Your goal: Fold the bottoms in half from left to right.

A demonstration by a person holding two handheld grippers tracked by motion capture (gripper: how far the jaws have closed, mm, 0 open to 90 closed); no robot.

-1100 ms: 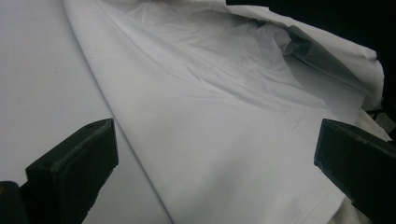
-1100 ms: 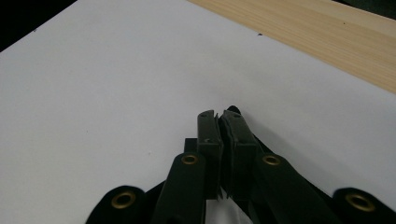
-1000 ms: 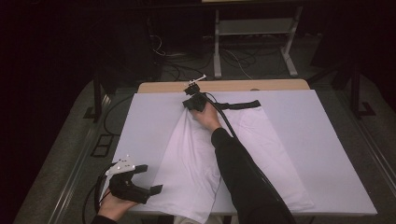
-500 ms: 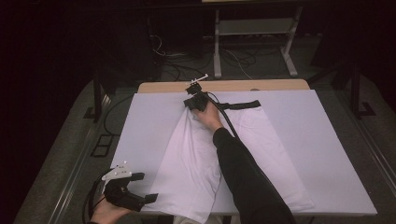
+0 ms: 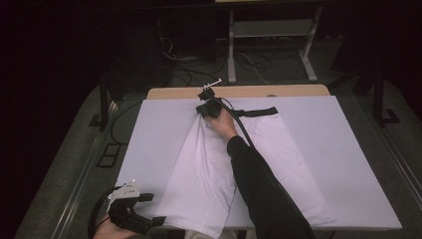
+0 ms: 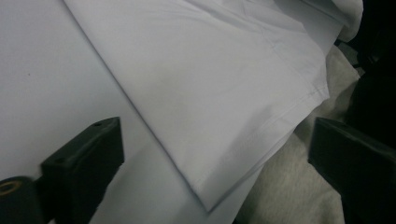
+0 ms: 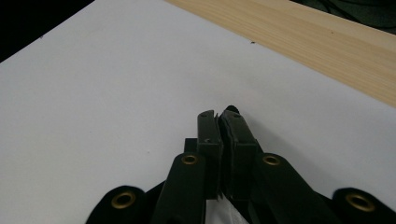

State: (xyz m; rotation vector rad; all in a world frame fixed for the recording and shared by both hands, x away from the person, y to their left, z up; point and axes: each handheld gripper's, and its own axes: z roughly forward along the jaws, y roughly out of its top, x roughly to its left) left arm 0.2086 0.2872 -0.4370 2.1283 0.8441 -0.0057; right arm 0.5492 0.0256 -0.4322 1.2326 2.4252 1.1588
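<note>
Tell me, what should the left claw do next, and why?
Probably ease forward and close on the cloth's near corner. The left claw is open, its jaws have just been closing a little, and the corner lies between them untouched. The right claw already pinches the far end.

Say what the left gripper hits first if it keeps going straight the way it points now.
Most likely the near hem corner of the white garment: it lies dead ahead between the open jaws of the left gripper, on the white table cover. The gap to it is hard to judge.
</note>
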